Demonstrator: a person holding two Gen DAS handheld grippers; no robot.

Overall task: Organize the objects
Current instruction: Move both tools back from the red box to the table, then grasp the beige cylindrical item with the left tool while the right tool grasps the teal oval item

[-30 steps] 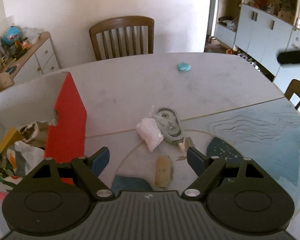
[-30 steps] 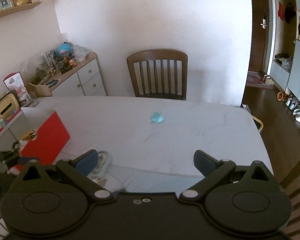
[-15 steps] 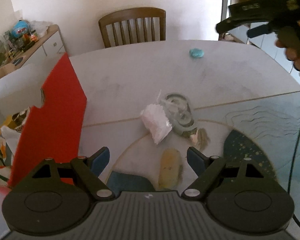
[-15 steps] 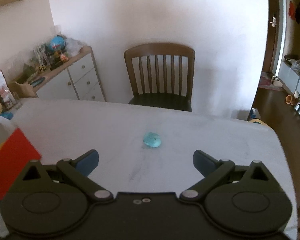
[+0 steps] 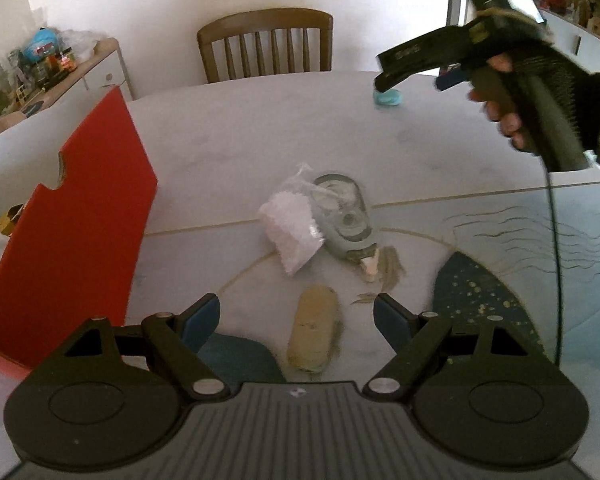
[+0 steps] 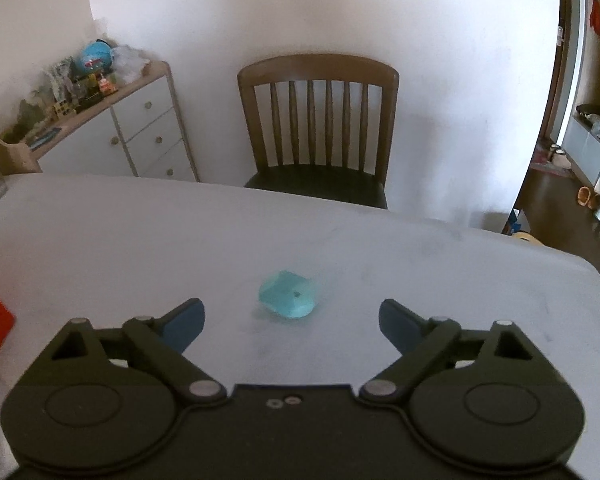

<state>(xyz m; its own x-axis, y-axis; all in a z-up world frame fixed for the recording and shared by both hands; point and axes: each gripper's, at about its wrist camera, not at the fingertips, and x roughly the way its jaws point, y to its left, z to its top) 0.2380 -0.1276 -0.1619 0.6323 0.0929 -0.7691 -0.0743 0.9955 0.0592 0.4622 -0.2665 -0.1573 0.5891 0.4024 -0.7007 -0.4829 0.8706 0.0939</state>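
My left gripper [image 5: 297, 320] is open and empty, low over the table, with a tan oblong object [image 5: 313, 335] lying between its fingers. Just beyond lie a white crumpled plastic bag [image 5: 291, 233] and a grey-green tape dispenser [image 5: 346, 220]. My right gripper [image 6: 292, 322] is open and empty, close above a small turquoise object [image 6: 287, 295] near the table's far side. In the left wrist view the right gripper [image 5: 412, 76] hovers over that turquoise object [image 5: 388, 98]. A red-and-white box [image 5: 72, 216] with packets inside stands at the left.
A wooden chair [image 6: 318, 128] stands at the table's far edge. A white drawer cabinet [image 6: 140, 136] with clutter on top is at the back left. A patterned blue mat [image 5: 520, 264] covers the near right of the table. The right gripper's cable [image 5: 556, 248] hangs over it.
My right gripper has moved forward and down toward the turquoise object, which now lies just ahead between its fingers. My left gripper has shifted slightly nearer the tan object.
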